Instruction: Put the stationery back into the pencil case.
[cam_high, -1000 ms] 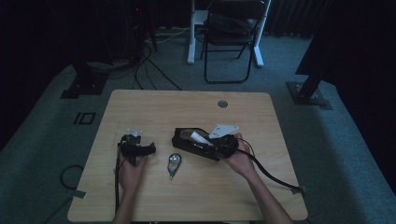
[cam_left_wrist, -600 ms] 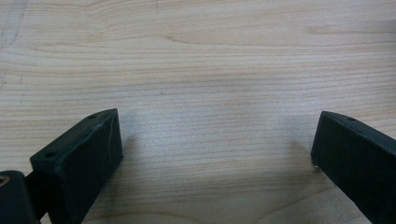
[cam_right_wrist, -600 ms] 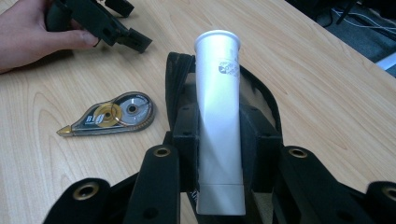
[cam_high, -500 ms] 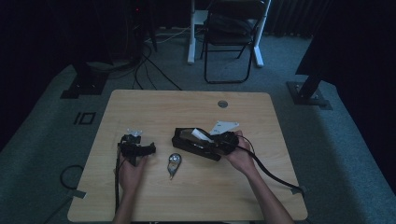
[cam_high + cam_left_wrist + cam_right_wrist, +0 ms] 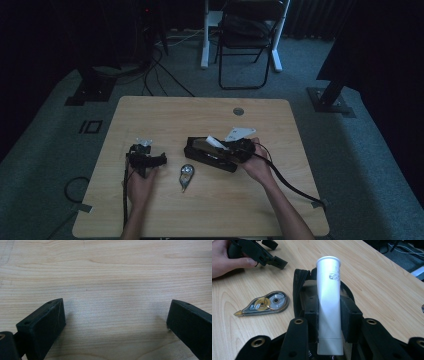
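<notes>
Currently a white tube (image 5: 329,305) is being clamped between the pads of the right gripper (image 5: 329,322), its capped end jutting forward over the open black pouch (image 5: 299,292) just beneath the jaws. Meanwhile the left gripper (image 5: 115,322) is being rested wide open over bare table (image 5: 112,270), nothing between its jaws. Judging by this, the tube is best being lowered slowly, lengthwise into the opening, the grip being kept firm until it is lying inside, clear of the correction tape (image 5: 263,303) off to the side.
</notes>
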A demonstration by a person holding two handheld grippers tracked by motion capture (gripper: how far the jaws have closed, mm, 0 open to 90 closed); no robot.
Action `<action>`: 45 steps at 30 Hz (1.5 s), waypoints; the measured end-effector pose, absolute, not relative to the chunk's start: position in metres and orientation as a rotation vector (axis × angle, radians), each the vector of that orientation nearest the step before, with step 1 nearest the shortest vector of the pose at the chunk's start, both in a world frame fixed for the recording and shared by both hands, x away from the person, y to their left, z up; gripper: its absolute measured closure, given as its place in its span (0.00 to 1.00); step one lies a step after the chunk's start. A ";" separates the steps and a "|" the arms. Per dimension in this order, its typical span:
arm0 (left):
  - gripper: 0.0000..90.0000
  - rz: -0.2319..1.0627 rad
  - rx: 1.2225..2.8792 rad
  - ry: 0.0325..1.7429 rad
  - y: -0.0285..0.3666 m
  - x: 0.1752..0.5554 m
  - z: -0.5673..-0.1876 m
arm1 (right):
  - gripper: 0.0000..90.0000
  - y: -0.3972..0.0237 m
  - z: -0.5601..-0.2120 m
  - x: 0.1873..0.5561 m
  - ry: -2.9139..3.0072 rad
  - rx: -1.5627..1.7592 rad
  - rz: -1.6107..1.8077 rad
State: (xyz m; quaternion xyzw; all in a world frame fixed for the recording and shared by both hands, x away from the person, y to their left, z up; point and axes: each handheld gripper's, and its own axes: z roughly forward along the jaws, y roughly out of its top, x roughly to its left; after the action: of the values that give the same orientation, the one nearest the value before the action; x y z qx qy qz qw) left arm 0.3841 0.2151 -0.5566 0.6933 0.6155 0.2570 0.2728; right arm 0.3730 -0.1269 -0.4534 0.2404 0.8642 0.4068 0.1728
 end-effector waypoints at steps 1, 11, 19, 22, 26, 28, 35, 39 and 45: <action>0.02 0.692 1.866 1.656 0.215 0.384 -0.557 | 0.78 -0.127 -0.454 0.374 2.452 0.678 1.157; 0.02 0.691 1.866 1.656 0.215 0.384 -0.557 | 0.78 -0.125 -0.457 0.380 2.454 0.670 1.169; 0.03 0.692 1.866 1.656 0.215 0.384 -0.557 | 0.78 -0.125 -0.460 0.385 2.460 0.680 1.163; 0.02 0.692 1.866 1.656 0.215 0.384 -0.557 | 0.78 -0.124 -0.461 0.387 2.462 0.684 1.160; 0.02 0.691 1.867 1.656 0.215 0.384 -0.557 | 0.78 -0.124 -0.463 0.389 2.466 0.680 1.162; 0.02 0.692 1.863 1.657 0.215 0.384 -0.557 | 0.78 -0.123 -0.464 0.390 2.468 0.684 1.160; 0.02 0.692 1.866 1.656 0.215 0.384 -0.557 | 0.78 -0.122 -0.467 0.393 2.477 0.687 1.156; 0.02 0.692 1.867 1.656 0.215 0.384 -0.557 | 0.78 -0.121 -0.469 0.395 2.483 0.691 1.153; 0.02 0.691 1.864 1.657 0.215 0.384 -0.557 | 0.78 -0.120 -0.472 0.397 2.489 0.692 1.145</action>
State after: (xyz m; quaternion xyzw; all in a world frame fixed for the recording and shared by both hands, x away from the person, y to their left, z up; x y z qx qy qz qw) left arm 0.3841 0.2150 -0.5566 0.6928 0.6160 0.2568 0.2734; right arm 0.3971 -0.1201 -0.4718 0.2418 0.8699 0.4002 0.1571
